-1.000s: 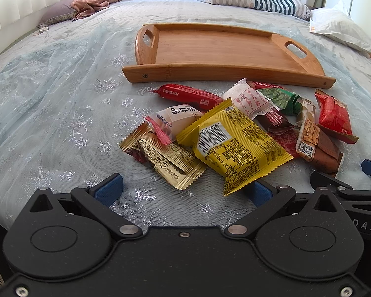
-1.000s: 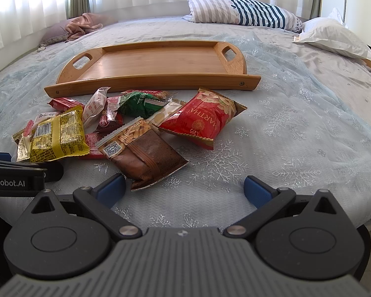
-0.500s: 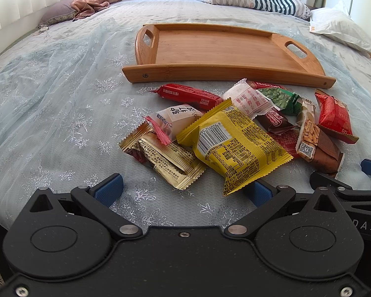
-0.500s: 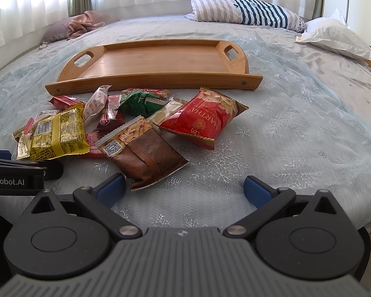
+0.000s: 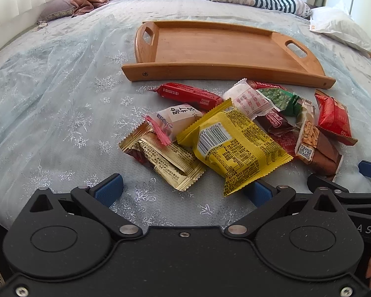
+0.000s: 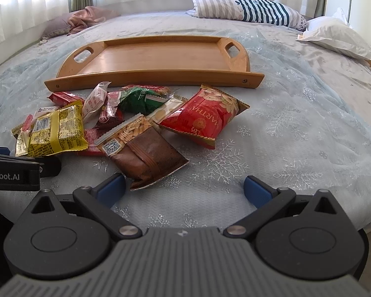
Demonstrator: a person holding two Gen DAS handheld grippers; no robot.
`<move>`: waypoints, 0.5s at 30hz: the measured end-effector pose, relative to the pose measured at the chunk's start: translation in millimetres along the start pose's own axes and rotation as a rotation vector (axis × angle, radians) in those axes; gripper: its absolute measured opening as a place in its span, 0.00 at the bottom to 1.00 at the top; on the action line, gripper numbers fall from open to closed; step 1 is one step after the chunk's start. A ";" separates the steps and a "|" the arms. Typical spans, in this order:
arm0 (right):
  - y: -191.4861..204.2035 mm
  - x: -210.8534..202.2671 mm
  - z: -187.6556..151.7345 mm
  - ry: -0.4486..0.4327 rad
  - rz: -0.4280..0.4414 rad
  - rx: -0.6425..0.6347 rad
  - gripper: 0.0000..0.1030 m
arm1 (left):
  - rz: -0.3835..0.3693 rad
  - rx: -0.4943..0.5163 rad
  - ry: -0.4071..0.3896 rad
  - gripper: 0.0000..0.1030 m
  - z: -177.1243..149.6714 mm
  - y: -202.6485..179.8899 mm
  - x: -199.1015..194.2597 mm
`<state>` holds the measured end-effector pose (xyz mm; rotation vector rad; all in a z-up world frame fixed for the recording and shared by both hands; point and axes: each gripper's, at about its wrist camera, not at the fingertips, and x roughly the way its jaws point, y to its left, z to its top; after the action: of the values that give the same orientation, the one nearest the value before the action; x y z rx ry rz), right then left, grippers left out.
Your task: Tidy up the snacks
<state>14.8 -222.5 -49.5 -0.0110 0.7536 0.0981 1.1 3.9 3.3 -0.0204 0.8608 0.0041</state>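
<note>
Nothing is picked yet: both grippers, left [image 5: 183, 188] and right [image 6: 184, 188], hover fingers apart (empty) before the snack pile [image 5: 235, 128]; next, grasp the yellow packet [image 5: 235, 146] for the bamboo tray [image 5: 225, 74].

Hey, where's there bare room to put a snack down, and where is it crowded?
The tray floor is bare from handle to handle. The bedspread is free right of the red bag, and left of the gold packet. It is crowded in the snack pile just before the tray's near rim.
</note>
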 end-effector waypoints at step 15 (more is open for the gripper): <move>-0.6 -12.9 -9.2 -0.127 0.019 -0.044 0.97 | -0.047 0.033 -0.094 0.94 -9.7 0.8 -17.5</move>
<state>-0.8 -224.6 -47.4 -0.0391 0.6242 0.1321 -17.7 4.6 10.2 -0.0094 0.7665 -0.0530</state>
